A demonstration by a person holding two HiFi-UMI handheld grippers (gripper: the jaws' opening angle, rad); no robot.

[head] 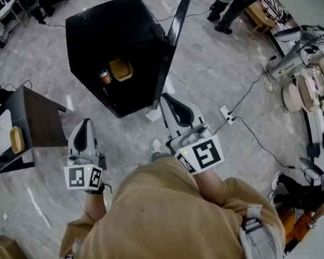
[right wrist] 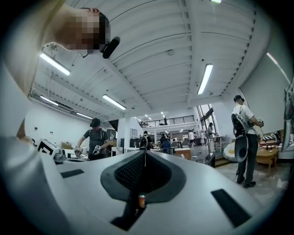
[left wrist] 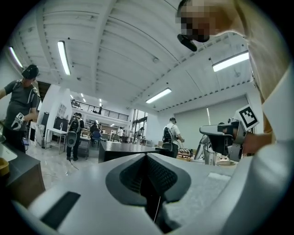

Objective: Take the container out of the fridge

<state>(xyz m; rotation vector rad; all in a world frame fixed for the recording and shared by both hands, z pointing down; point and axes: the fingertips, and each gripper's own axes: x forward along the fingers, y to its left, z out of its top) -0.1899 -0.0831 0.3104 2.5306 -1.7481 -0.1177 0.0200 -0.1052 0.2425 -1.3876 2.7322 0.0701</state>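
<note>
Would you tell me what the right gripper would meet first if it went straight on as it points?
Most likely the small black fridge, open in front of the right gripper; its own view lines up on the orange can inside, though depth is unclear.

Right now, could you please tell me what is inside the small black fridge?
A yellow square container and an orange drink can stand side by side. The top of the small black fridge hides everything deeper inside.
</note>
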